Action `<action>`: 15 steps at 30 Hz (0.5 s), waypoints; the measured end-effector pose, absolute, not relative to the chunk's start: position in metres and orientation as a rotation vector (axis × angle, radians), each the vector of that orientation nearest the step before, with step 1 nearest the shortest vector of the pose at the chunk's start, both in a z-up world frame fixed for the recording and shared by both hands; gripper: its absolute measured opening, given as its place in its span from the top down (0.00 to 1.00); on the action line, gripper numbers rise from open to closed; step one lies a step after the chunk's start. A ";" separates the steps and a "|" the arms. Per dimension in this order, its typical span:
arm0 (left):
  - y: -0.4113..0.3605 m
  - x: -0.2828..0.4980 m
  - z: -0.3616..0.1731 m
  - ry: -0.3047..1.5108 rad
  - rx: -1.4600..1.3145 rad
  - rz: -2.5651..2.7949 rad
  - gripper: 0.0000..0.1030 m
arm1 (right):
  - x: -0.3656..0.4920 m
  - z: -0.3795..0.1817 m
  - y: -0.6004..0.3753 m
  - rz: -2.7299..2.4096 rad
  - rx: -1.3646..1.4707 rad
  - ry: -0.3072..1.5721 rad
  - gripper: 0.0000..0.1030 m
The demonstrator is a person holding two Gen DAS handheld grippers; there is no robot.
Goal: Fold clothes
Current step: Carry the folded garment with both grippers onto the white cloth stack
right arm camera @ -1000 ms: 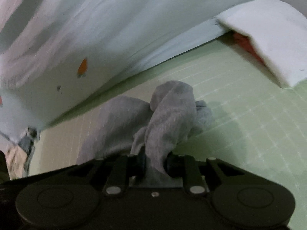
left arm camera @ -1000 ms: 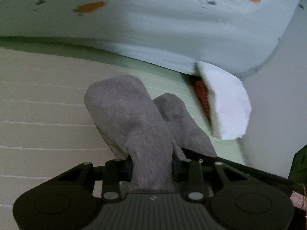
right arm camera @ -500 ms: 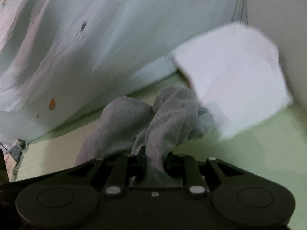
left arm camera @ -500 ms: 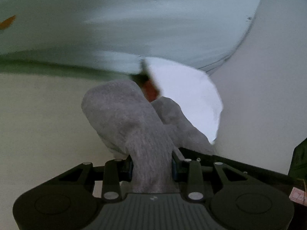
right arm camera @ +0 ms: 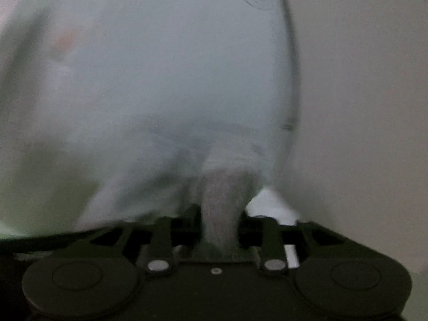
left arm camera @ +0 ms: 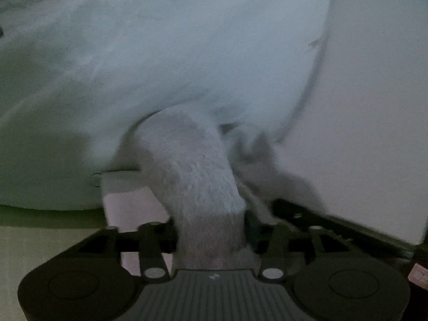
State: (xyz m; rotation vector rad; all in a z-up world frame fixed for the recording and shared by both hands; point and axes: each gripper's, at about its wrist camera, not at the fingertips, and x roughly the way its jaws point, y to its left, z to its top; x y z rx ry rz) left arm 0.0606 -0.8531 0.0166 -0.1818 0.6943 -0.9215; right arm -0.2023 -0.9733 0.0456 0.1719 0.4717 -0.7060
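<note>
You are carrying a grey knitted garment [left arm camera: 198,182] with both tools, and judging by how it is bunched, the fold itself is not done yet. Your left gripper [left arm camera: 211,230] has a thick roll of it between its jaws, which are opening; whether the pads are pressing on the cloth, you cannot tell from this view. Your right gripper [right arm camera: 219,230] has a narrower twist of the same grey cloth [right arm camera: 222,200] between its jaws, which are opening too.

The grey cloth is looking fuzzy and soft, rolled into a tube. Beyond it a pale blue-white sheet [left arm camera: 174,53] is filling both views, smooth and loosely draped, with a faint orange mark [right arm camera: 65,38]. A strip of pale green surface [left arm camera: 40,216] is showing at lower left.
</note>
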 end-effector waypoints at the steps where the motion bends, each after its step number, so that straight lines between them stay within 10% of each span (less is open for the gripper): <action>1: -0.858 0.069 0.004 0.736 -0.152 -0.879 0.41 | -0.195 0.029 -0.988 -0.749 0.188 0.524 0.60; 8: -0.849 0.088 -0.040 0.855 -0.053 -0.769 0.34 | -0.198 -0.026 -1.013 -0.845 0.281 0.655 0.52; 15: -0.831 0.045 -0.007 0.736 0.012 -0.786 0.16 | -0.229 -0.010 -0.963 -0.841 0.266 0.589 0.21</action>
